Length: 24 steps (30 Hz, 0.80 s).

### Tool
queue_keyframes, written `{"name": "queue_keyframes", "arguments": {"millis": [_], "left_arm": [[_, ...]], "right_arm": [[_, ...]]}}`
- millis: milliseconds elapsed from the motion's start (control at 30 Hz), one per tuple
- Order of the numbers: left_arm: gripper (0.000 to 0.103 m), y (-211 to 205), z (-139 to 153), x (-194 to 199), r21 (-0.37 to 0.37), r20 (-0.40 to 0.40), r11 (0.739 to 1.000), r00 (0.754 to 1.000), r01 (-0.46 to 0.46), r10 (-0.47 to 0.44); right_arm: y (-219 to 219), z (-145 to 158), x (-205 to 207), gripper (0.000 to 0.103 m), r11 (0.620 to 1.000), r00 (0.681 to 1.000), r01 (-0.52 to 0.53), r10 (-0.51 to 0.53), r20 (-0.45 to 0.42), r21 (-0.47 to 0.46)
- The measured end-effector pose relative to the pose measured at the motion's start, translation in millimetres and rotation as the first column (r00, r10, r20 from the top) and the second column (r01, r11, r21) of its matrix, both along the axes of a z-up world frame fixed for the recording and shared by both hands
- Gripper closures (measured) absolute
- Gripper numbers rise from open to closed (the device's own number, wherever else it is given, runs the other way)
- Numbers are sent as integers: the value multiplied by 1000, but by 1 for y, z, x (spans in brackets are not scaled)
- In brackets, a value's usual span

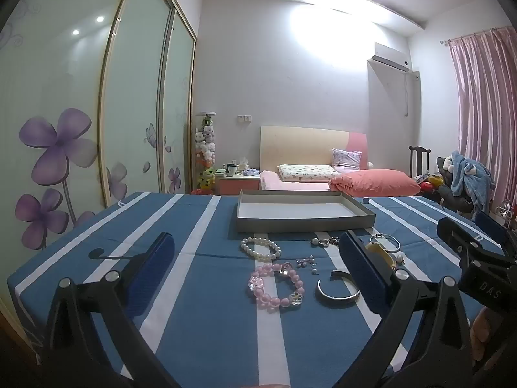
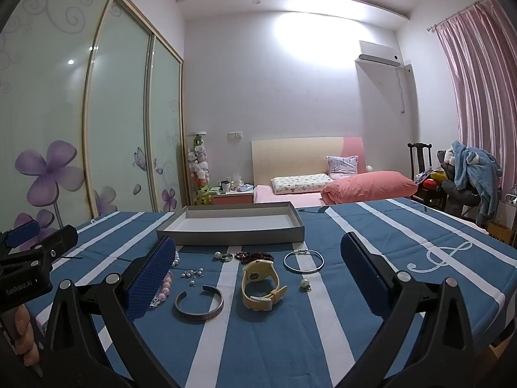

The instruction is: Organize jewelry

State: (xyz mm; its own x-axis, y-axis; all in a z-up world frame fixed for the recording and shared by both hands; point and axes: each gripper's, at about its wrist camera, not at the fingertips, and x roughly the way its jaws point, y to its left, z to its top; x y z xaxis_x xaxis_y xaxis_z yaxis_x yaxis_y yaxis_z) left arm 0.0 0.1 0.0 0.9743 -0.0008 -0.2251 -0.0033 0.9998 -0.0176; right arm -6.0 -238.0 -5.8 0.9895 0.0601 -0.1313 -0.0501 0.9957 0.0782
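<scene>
Jewelry lies on a blue-and-white striped tablecloth [image 1: 213, 323] in front of an empty grey tray [image 1: 303, 223] [image 2: 232, 236]. A white pearl bracelet [image 1: 260, 248] and a pink bead bracelet [image 1: 276, 286] lie between the fingers of my left gripper [image 1: 258, 265], which is open and holds nothing. A silver cuff [image 1: 337, 291] [image 2: 199, 305], a cream watch [image 2: 260, 286], a thin silver bangle [image 2: 303, 261], a dark red bead bracelet [image 2: 254, 256], a ring [image 2: 224, 256] and small earrings [image 2: 193, 274] lie ahead of my right gripper [image 2: 258, 271], also open and empty.
A bed [image 2: 323, 190] with pink bedding stands beyond the table. Sliding wardrobe doors [image 1: 80, 113] with purple flowers run along the left. A chair [image 2: 420, 168] piled with clothes and pink curtains [image 2: 484, 97] are at the right. A hand [image 2: 24, 339] holds the left gripper's handle.
</scene>
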Motion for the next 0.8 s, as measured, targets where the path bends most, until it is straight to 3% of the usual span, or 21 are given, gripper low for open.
{"name": "queue_keyframes", "arguments": {"millis": [800], "left_arm": [[4,0,0,0,-5,0,1000,1000,1,-1]], "right_arm": [[0,-1,0,2,1000,1000,0,0,-2,0]]}}
